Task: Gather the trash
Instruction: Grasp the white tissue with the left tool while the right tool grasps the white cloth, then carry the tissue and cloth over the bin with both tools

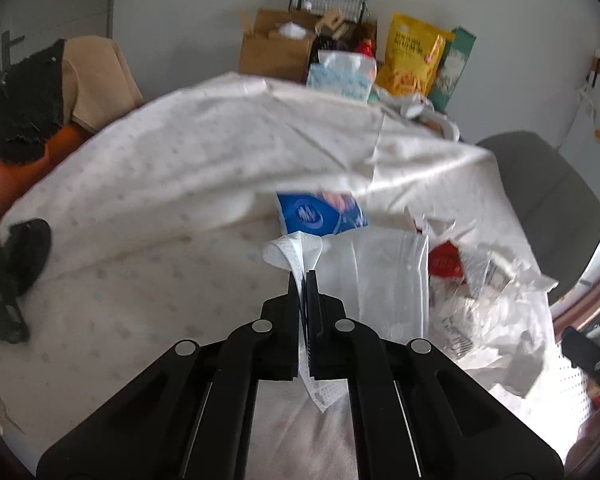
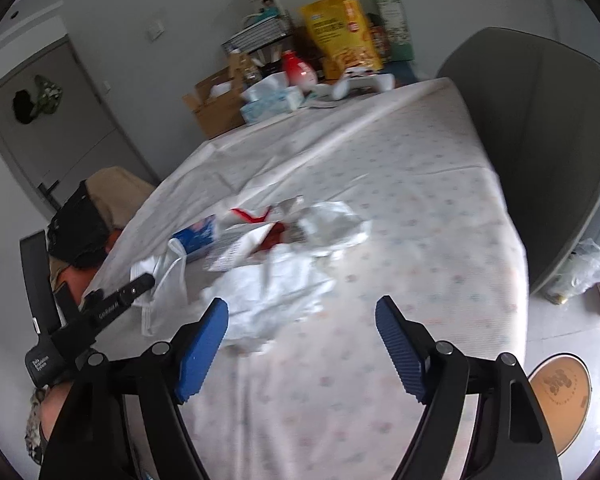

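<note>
The left gripper (image 1: 304, 276) is clamped on a thin white tissue (image 1: 296, 250) just beside the blue wrapper (image 1: 320, 212), the right gripper (image 2: 302, 320) gapes empty over the crumpled bag (image 2: 276, 292), and I reckon a sharp tug could tear that tissue.

Trash pile (image 2: 284, 256) on tablecloth (image 2: 400, 208)

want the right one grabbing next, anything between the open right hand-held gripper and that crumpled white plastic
Nothing visible. The right hand-held gripper is open, and the crumpled white plastic lies just ahead, with only bare tablecloth between.
</note>
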Action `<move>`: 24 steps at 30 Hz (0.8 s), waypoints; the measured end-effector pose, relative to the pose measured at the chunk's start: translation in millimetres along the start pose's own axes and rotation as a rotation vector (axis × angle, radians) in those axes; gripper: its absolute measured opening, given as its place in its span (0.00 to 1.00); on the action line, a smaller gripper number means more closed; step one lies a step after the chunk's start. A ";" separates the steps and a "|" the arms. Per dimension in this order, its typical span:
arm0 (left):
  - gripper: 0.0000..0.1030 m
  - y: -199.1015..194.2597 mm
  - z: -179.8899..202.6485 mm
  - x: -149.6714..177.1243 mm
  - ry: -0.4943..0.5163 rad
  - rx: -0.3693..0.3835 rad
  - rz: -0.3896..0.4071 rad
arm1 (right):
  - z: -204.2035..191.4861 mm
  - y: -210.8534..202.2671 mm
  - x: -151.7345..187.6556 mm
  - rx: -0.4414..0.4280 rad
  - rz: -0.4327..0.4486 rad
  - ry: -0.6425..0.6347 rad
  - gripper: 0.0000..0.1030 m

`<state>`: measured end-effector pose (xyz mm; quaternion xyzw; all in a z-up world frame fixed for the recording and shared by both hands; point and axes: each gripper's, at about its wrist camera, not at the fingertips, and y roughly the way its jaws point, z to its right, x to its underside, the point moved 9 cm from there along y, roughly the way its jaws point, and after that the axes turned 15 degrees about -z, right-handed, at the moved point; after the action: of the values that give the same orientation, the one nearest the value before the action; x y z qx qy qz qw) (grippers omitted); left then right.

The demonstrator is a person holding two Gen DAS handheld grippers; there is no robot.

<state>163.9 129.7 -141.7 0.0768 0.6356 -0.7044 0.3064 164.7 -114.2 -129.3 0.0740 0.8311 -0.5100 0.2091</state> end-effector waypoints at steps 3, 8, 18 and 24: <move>0.04 -11.3 -5.2 -2.9 -0.009 0.004 0.023 | -19.2 3.8 -0.4 -0.012 -0.004 -0.029 0.87; 0.04 -19.7 -10.5 -3.6 -0.021 0.013 0.038 | -36.8 20.2 -0.7 0.003 -0.032 -0.054 0.88; 0.03 -38.6 4.7 -5.1 0.000 0.072 0.079 | -16.4 13.5 14.9 -0.061 -0.074 -0.002 0.10; 0.03 -49.6 31.6 -6.6 0.035 0.116 0.095 | -0.7 -16.6 17.3 -0.058 -0.008 0.016 0.10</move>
<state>151.8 102.3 -90.7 0.1368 0.5945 -0.7233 0.3237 143.4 -122.9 -122.7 0.0687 0.8475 -0.4859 0.2023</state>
